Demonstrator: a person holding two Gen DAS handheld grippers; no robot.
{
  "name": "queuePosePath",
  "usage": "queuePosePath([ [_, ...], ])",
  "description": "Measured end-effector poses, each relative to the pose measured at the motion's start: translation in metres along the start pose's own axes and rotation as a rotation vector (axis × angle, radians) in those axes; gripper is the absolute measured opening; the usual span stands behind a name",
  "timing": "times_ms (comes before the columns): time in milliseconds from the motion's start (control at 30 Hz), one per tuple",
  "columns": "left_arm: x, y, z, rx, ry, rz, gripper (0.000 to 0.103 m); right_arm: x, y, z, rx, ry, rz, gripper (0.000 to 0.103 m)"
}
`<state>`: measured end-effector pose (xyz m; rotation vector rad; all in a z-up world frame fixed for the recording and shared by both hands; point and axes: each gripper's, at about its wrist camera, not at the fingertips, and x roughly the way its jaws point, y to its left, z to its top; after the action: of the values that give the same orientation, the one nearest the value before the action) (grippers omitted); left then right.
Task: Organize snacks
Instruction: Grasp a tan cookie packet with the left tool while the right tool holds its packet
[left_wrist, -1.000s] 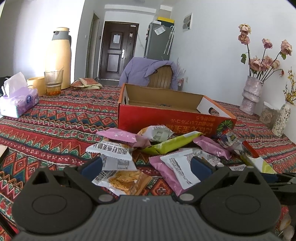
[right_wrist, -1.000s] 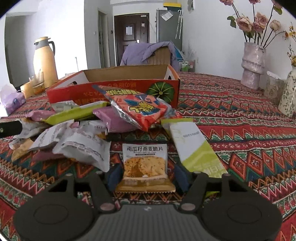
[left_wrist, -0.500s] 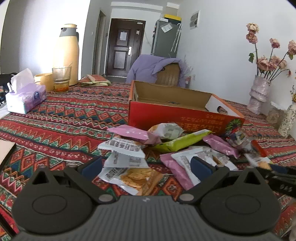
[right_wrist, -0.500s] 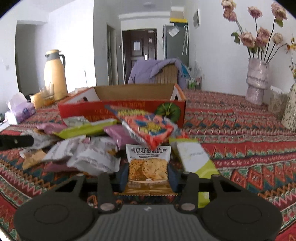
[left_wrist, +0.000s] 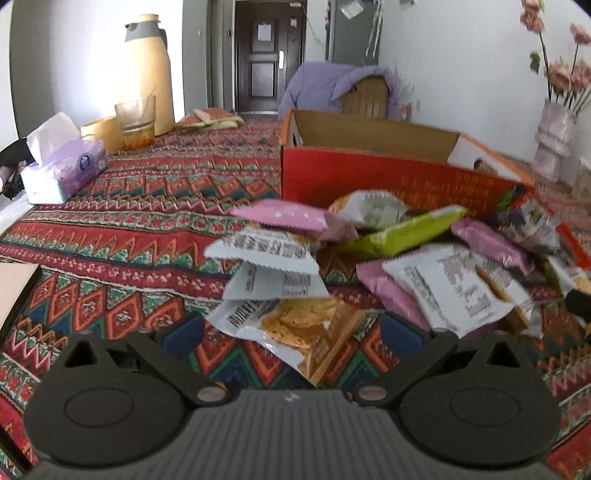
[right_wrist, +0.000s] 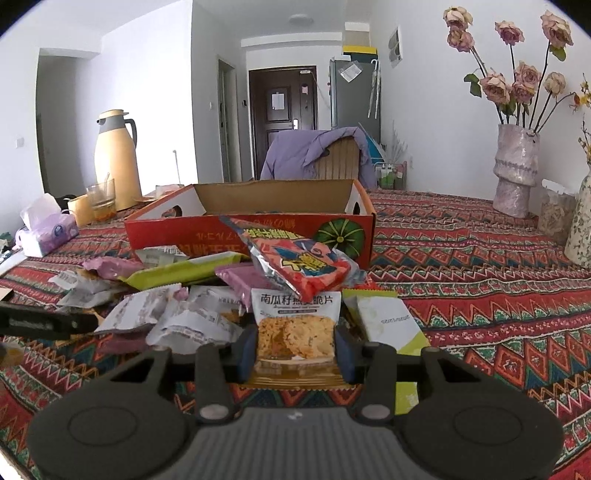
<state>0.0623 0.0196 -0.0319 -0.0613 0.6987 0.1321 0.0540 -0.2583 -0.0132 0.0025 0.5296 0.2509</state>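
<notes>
- Nearest in the right wrist view, the right gripper has its fingers pressed against both sides of an oat-crisp packet, which appears raised clear of the surface. I judge this to be one snack picked up and on its way somewhere, not yet put away.
- Nearest in the left wrist view, the left gripper is spread wide with nothing between its fingers. It sits low over another crisp packet that lies flat on the cloth, so a second pick looks prepared but not made.
- Just beyond both grippers lies the loose heap: white wrappers, pink bars, a long green bar, a red puffed bag and a green-and-white pack, overlapping and unsorted.
- Behind the heap stands the red cardboard box, open at the top. The part of its inside that shows looks bare, though the floor is mostly hidden by the front wall.
- By my reading the job is at its start: nearly every snack remains outside the box.
- Farther off, a tissue pack, a glass and a thermos stand well apart from the snacks.
</notes>
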Motion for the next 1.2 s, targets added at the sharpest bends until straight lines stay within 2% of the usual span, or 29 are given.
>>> queuePosePath([
  [100, 0.008, -0.002, 0.0, 0.006, 0.037, 0.009, 0.103, 0.0, -0.001, -0.001, 0.003, 0.002, 0.002, 0.043],
  [333, 0.015, -0.002, 0.005, 0.004, 0.052, 0.016, 0.103, 0.003, 0.0, -0.004, 0.013, 0.014, 0.013, 0.043],
  [733, 0.008, 0.0, 0.002, 0.01, 0.024, 0.012, 0.088, 0.003, 0.001, -0.006, 0.007, 0.02, 0.031, 0.043],
  [833, 0.002, 0.001, -0.001, 0.014, 0.014, -0.007, 0.078, 0.002, 0.003, -0.007, 0.005, 0.02, 0.037, 0.043],
  [1200, -0.016, 0.009, -0.01, 0.006, -0.001, -0.032, 0.077, -0.005, 0.01, -0.006, -0.011, 0.01, 0.057, 0.043],
])
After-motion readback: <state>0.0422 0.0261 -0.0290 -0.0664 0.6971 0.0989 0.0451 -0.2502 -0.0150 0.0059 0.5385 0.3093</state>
